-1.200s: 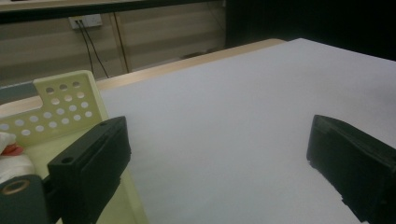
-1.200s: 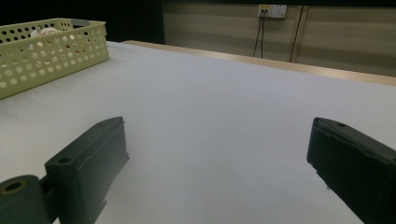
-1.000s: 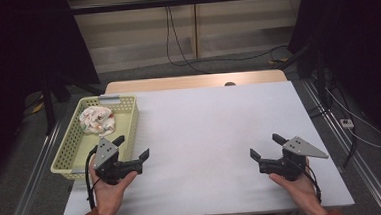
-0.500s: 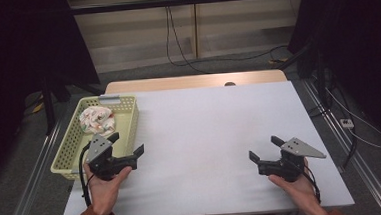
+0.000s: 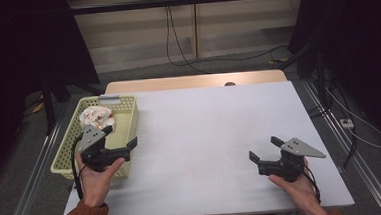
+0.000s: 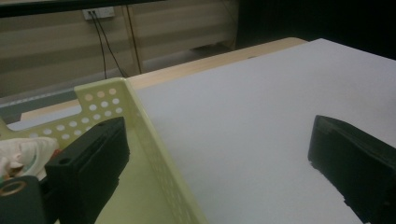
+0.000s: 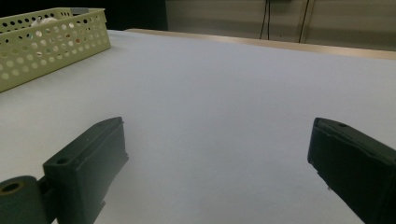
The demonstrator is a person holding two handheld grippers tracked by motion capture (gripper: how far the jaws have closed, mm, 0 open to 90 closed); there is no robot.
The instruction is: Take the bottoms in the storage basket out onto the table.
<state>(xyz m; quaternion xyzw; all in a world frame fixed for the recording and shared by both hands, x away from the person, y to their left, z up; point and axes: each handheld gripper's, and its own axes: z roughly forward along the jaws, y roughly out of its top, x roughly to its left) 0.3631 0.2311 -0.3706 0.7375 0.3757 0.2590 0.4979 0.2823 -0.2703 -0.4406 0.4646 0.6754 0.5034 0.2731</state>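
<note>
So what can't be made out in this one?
- Crumpled cloth in the basket: too small in the high view to identify; in the left gripper view, cut by the edge and the jaw.
- Basket's near end: hidden by the left gripper in the high view.
- Right gripper: its hand runs off the bottom edge.

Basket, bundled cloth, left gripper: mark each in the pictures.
basket (image 5: 130, 111), high view, on its right wall.
bundled cloth (image 5: 95, 115), high view, middle of the bundle lying in the basket.
left gripper (image 5: 119, 136), high view, midway between its fingertips.
</note>
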